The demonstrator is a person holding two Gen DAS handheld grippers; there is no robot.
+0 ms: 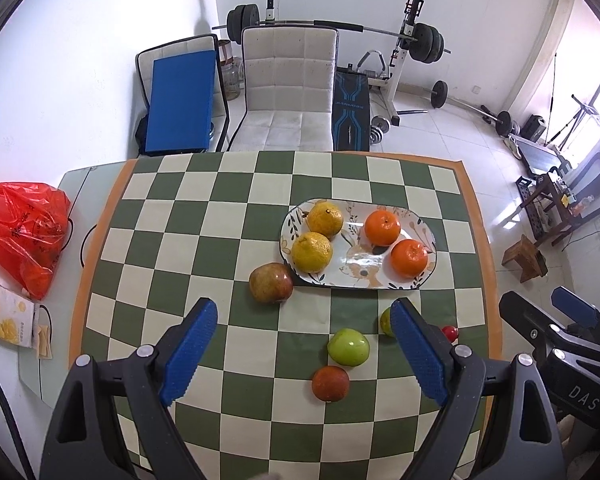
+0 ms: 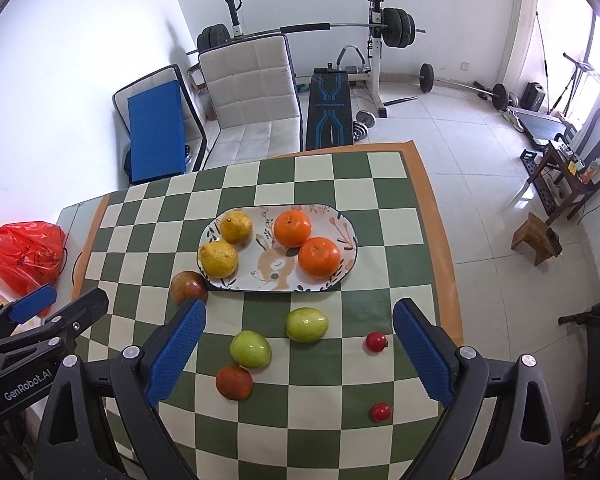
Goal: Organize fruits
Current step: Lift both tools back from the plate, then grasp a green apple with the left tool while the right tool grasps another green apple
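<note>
I have both tools spread wide and holding nothing, the left tool (image 1: 304,316) and the right tool (image 2: 300,320) above the near part of the checkered surface (image 2: 312,168). The plate (image 2: 244,280) carries two yellow citrus (image 2: 219,259) and two oranges (image 2: 319,257). A reddish apple (image 2: 188,287) touches its left rim, while two green fruits (image 2: 250,349), a dark red fruit (image 2: 234,382) and two small red ones (image 2: 376,341) lie loose nearer me.

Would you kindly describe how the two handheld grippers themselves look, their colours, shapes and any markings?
Both are alike: the left gripper and right gripper have black plastic frames with triangular cut-outs and silver round fasteners at the joints. Their jaws carry bright blue pads with a fine dotted texture and toothed edges. White lettering shows on the bodies: "GenRobot.AI" on the left one, "DAS" on the right. No cables or sleeves are visible.
</note>
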